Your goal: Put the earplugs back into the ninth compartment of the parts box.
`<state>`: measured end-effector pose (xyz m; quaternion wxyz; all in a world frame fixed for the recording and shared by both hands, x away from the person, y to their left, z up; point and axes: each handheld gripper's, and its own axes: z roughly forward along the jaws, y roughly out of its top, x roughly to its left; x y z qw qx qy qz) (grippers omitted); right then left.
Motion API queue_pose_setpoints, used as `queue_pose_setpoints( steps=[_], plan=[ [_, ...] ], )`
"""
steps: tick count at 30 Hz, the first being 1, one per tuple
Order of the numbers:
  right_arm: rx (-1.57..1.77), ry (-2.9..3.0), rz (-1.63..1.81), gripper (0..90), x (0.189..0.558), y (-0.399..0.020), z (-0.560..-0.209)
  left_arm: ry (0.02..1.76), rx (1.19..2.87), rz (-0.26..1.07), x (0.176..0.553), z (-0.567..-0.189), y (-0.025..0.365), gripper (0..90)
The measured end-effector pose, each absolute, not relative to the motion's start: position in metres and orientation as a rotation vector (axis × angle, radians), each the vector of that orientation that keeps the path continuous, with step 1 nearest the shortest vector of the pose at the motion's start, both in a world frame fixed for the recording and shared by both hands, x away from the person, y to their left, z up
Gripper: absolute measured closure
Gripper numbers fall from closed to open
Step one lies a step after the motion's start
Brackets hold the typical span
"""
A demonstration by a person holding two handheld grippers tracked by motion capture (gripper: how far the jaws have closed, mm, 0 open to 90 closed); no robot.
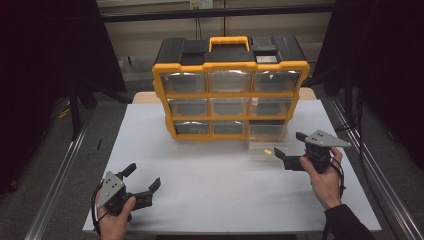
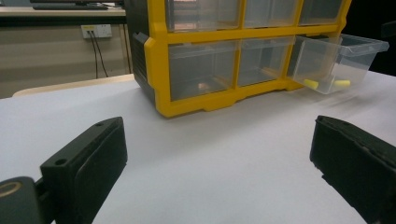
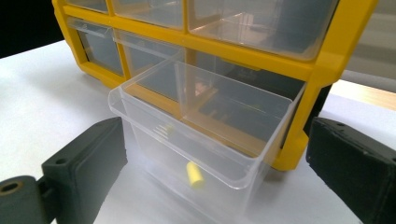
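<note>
We see the yellow cabinet (image 1: 230, 87) on the white table (image 1: 210, 175), its bottom-right clear drawer (image 3: 196, 140) pulled out, holding a small yellow piece (image 3: 194, 174). Our right gripper (image 1: 290, 149) hovers just before the drawer, jaws spread, gripping nothing. Our left gripper (image 1: 142, 177) is spread too, well apart. Contents of other drawers are hard to make out.

Organiser frame (image 1: 231, 93): hard yellow plastic, smooth, slight sheen; black ribbed plastic top.
Open drawer (image 3: 201, 140): clear, glossy plastic, at the cabinet's 5 o'clock corner.
Yellow piece (image 3: 194, 174): matt, soft-looking, inside that drawer.
Table (image 1: 225, 185): white, smooth, matt.
Left gripper (image 1: 142, 180): matt black plastic jaws, grey metal-looking plate.
Right gripper (image 1: 290, 146): same finish.
</note>
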<state>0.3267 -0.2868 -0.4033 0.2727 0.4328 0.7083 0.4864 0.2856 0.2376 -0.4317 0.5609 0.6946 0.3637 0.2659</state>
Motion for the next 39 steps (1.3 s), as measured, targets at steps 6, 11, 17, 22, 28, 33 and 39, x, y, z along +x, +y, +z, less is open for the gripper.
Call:
queue_pose_setpoints(
  steps=[6, 11, 17, 22, 28, 33, 39],
  plan=[
    [1.170, 1.874, 1.300, 4.1, 0.319, -0.287, -0.409, 0.853, 1.640, 0.628, 0.285, -0.432, 0.239, 4.1],
    [1.189, 1.879, 1.298, 4.1, 0.313, -0.288, -0.418, 0.863, 1.635, 0.627, 0.286, -0.433, 0.239, 4.1],
    [1.203, 1.861, 1.309, 4.1, 0.304, -0.290, -0.424, 0.861, 1.634, 0.621, 0.285, -0.433, 0.241, 4.0],
    [1.198, 1.819, 1.328, 4.2, 0.293, -0.294, -0.425, 0.859, 1.630, 0.629, 0.283, -0.432, 0.241, 4.0],
    [1.242, 1.788, 1.348, 4.7, 0.274, -0.303, -0.434, 0.846, 1.626, 0.626, 0.281, -0.430, 0.238, 4.1],
    [1.247, 1.780, 1.365, 4.8, 0.264, -0.306, -0.436, 0.847, 1.626, 0.632, 0.281, -0.430, 0.238, 4.0],
    [1.232, 1.798, 1.369, 5.0, 0.267, -0.306, -0.436, 0.851, 1.623, 0.633, 0.282, -0.430, 0.238, 4.0]
  ],
)
